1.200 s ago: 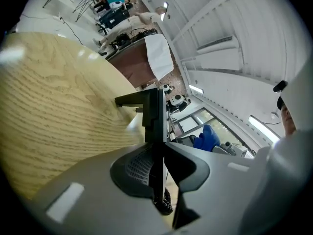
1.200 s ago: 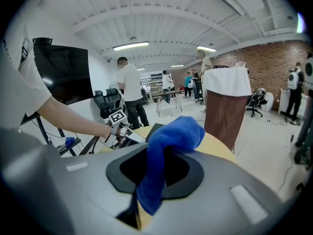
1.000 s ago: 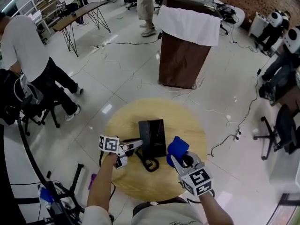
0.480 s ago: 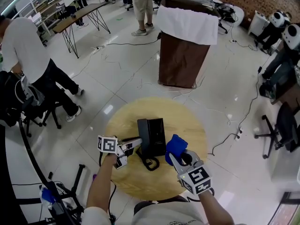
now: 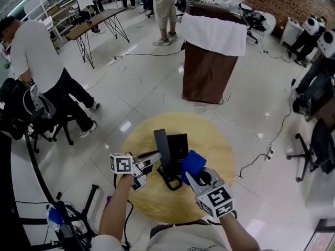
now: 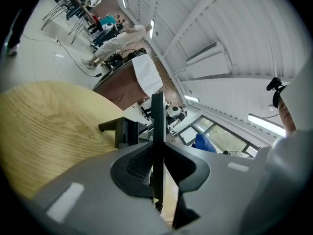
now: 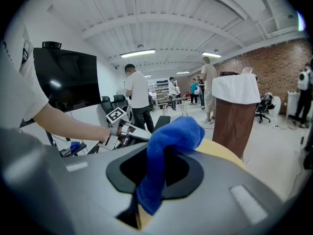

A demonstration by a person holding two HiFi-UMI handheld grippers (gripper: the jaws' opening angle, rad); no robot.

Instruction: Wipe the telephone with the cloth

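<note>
The left gripper [image 5: 155, 158] reaches in from the left edge of the round wooden table [image 5: 214, 135], its marker cube toward the person's forearm and its jaws pointing to the right. The jaws are pressed onto the black handset [image 5: 162, 147], which runs through the gap between them as a thin dark bar seen edge-on in the left gripper view. The handset is off the table, tilted, with one end rising beyond the jaw tips and the other hanging below them. From that lower end the coiled cord [image 5: 170, 183] loops on the wood below and just to the right of the left gripper. The telephone base [image 5: 181, 144] sits on the table just past the left gripper's tips, between the two grippers and a little farther from the person than either. To the right, the right gripper [image 5: 190, 174] comes up from the near edge of the table, its jaws pinching the blue cloth [image 5: 193, 162]. The cloth bunches up over the jaw tips and a tail of it hangs down through the gap, as the right gripper view shows. The bunched cloth lies right beside the near right corner of the base; whether it touches cannot be told. Well beyond both grippers, on the floor, stands a brown lectern [image 5: 205, 76] draped in white.
</note>
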